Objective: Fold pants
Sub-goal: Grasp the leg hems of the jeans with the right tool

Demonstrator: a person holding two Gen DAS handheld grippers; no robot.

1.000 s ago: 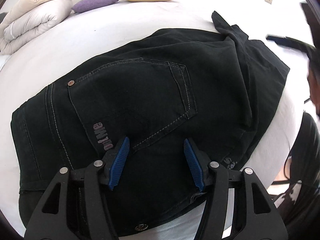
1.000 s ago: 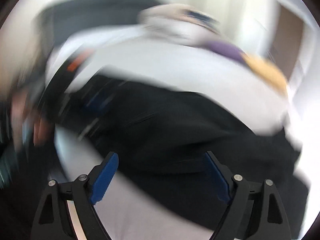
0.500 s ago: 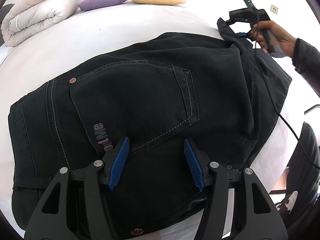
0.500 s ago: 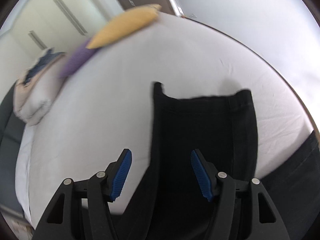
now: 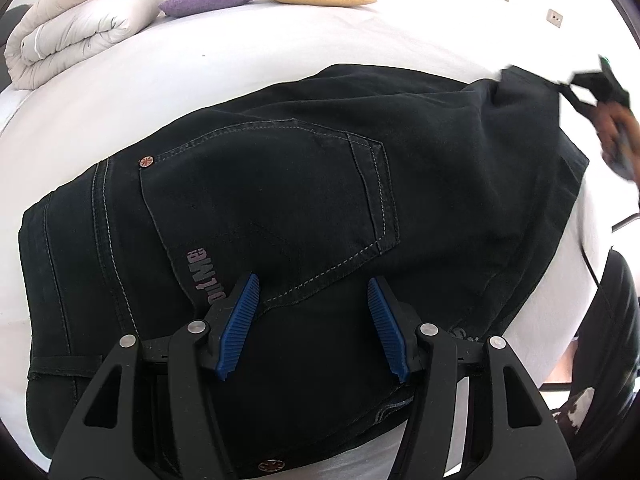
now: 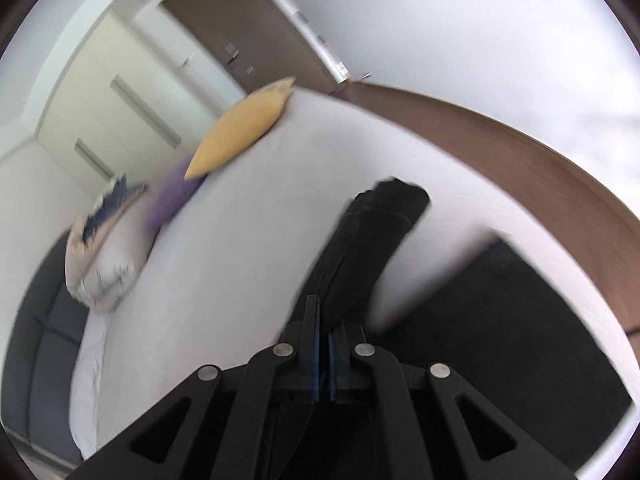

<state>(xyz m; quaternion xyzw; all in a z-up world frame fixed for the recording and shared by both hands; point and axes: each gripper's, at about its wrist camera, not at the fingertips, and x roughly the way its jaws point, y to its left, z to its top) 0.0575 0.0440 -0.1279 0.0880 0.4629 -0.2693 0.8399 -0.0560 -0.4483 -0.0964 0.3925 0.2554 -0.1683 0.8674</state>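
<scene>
Black pants point(image 5: 304, 200): right gripper point(image 6: 323, 344) clamping the leg fabric, lifting at 2 o'clock; left gripper point(image 5: 312, 320) hovering, jaws apart, empty. Advice: be carrying the leg over evenly, aligning hems.

pants point(image 5: 304, 200): black denim, stitched back pocket facing up
place: spread on white bed point(image 5: 200, 80), one leg lifted
</scene>
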